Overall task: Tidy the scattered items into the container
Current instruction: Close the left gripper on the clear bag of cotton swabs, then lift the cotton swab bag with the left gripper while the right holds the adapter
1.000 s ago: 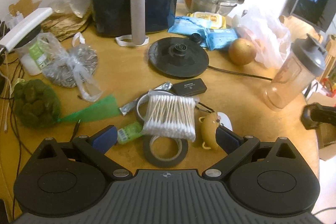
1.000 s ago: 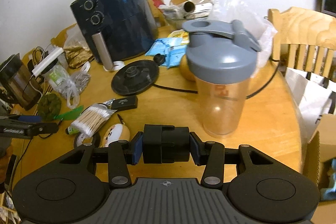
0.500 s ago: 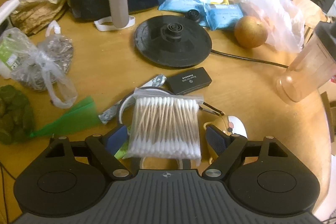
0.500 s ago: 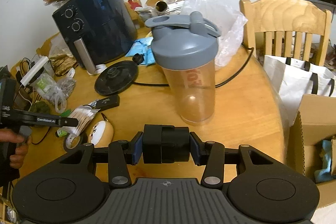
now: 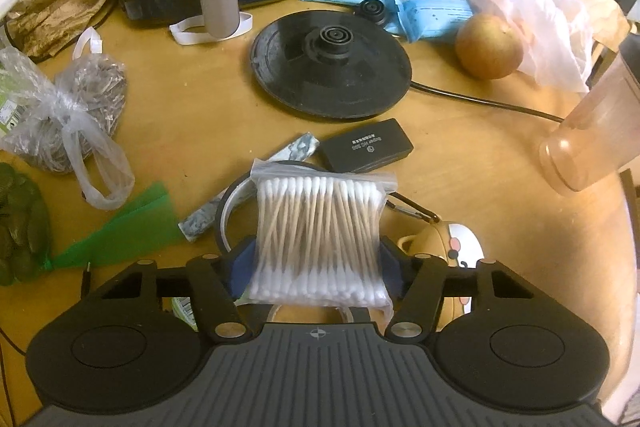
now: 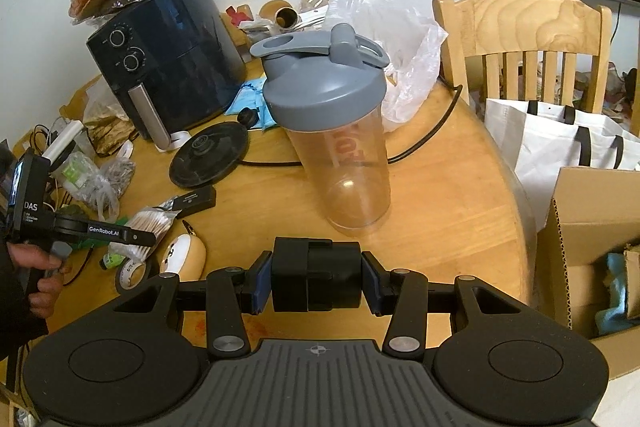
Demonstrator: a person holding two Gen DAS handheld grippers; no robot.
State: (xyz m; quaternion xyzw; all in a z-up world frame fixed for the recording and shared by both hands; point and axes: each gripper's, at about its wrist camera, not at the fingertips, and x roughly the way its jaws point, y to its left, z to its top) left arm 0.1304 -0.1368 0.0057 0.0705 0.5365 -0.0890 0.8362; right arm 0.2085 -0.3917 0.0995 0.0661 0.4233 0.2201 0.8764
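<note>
The left hand-held gripper [image 5: 318, 267] is being closed around a bag of cotton swabs [image 5: 320, 239] lying at the near edge of the bench [image 5: 192, 115], on top of a tape roll [image 5: 230, 211]. The bag is seated between the jaws, and the blue pads appear to be reaching its sides; a firm hold cannot yet be confirmed. The right hand-held gripper [image 6: 316, 281] is being kept clenched on a black block [image 6: 316, 279], near a shaker bottle [image 6: 332, 131]. The pick-up step is judged to be in hand. Next, closing must be completed, and both items carried to the cardboard box [image 6: 592, 251] at the right.
</note>
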